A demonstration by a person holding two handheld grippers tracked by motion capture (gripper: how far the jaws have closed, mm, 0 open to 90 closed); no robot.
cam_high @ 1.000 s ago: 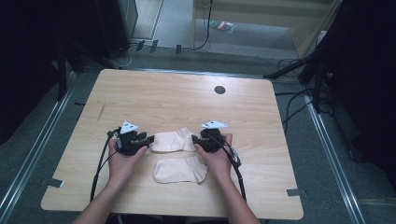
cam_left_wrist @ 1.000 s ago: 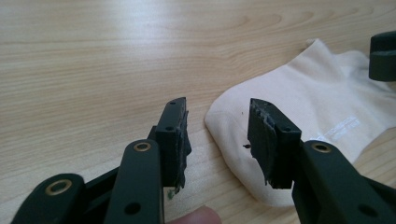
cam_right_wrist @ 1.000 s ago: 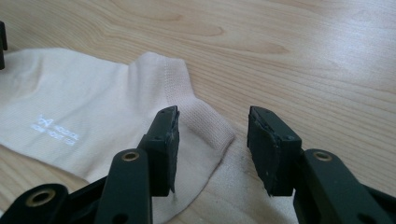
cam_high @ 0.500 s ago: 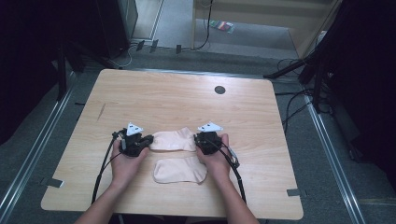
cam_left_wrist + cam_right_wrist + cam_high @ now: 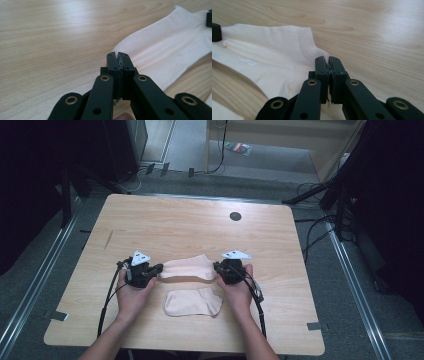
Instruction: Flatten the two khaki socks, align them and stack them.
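Two cream socks lie on the wooden table. The far sock stretches flat between my grippers. My left gripper is shut on its left end, with the cloth edge pinched at the jaw tips. My right gripper is shut on the right end by the cuff; its jaws have just been closing on the cloth. The far sock rests on the wood. The near sock lies flat between my hands, untouched.
A small dark round hole marks the table's far side. Cables trail from both grippers toward the front edge. Dark stands and floor cables surround the table. Bare wood spreads beyond the socks and to both sides.
Both grippers' jaws have closed onto the ends of the far sock. The hands have hardly shifted and both socks lie where they were.
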